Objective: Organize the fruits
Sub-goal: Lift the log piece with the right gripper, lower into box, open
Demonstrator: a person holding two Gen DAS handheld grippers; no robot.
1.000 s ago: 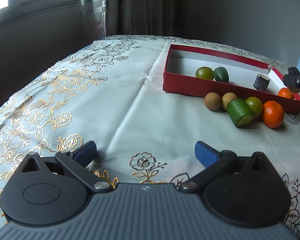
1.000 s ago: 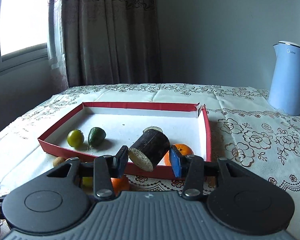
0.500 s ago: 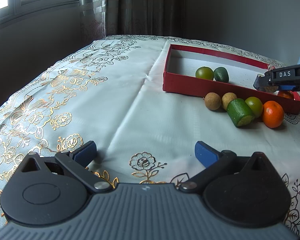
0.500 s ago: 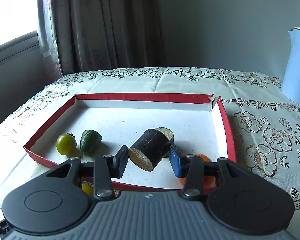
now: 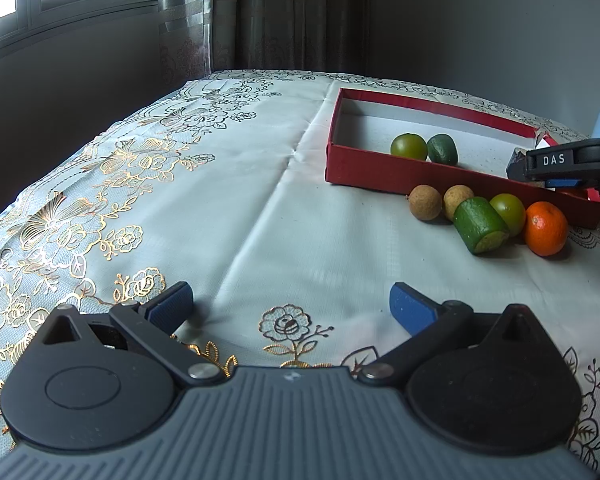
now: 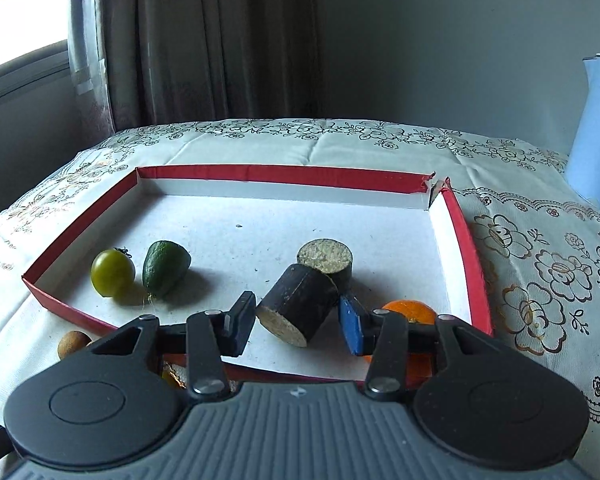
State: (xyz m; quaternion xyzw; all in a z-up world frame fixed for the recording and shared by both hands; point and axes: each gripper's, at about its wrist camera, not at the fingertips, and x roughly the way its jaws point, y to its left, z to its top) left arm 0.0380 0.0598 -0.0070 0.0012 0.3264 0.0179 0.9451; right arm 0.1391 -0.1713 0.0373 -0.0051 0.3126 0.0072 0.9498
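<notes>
The red tray (image 6: 464, 236) held five fruits; five more lay outside (image 5: 480, 220). The right gripper (image 6: 298, 320), angled down, had just been loosening around a dark piece (image 6: 296, 304); the left gripper (image 5: 292, 304) gaped empty.

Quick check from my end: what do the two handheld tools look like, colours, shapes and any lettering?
Both look alike. The left tool has a ribbed grey body, two round black discs, black link arms with silver pivots and blue pads. The right tool has the same build; seen side-on from the left view, its black finger bears white letters "DAS". No cables or sleeves show.
</notes>
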